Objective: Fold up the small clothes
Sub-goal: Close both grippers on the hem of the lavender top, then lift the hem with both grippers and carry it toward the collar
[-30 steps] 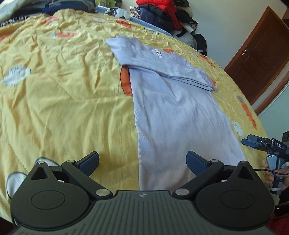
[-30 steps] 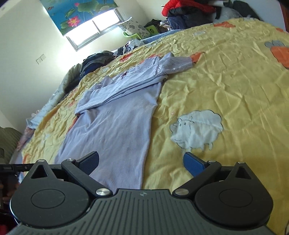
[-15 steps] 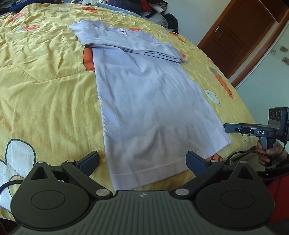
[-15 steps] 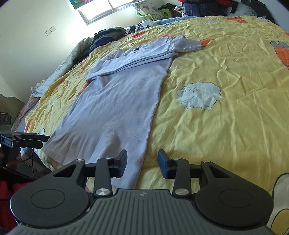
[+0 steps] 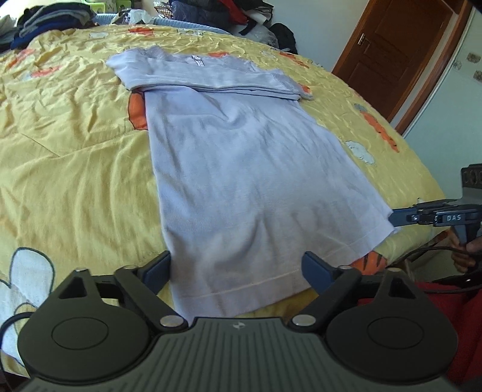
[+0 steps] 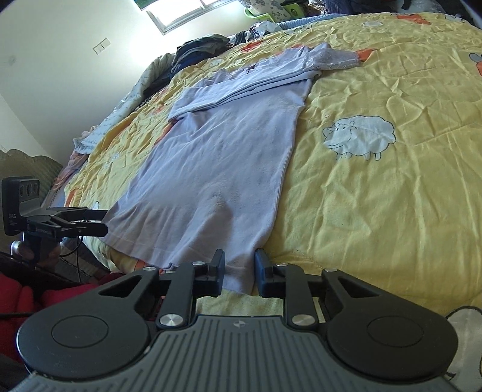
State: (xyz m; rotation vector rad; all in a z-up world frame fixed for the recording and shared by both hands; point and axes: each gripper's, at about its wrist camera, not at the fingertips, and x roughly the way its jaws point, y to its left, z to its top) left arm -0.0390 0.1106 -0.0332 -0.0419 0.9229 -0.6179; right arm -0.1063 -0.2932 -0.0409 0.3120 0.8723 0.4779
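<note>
Both grippers angle down at the bed's near edge: left gripper (image 5: 236, 268) closing wide astride the lavender shirt's (image 5: 247, 169) hem, right gripper (image 6: 239, 268) narrowing on its corner.

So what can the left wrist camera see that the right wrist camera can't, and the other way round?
Only the left wrist view shows the brown wooden door and the shirt's white neck label.

Only the right wrist view shows the window, the wall switch and the white sheep print on the cover.

Both show the lavender shirt lying flat on the yellow bedcover, sleeves folded across its top. Both show the left gripper closing, astride the hem's left corner, and the right gripper closing with the other hem corner between its pads.
</note>
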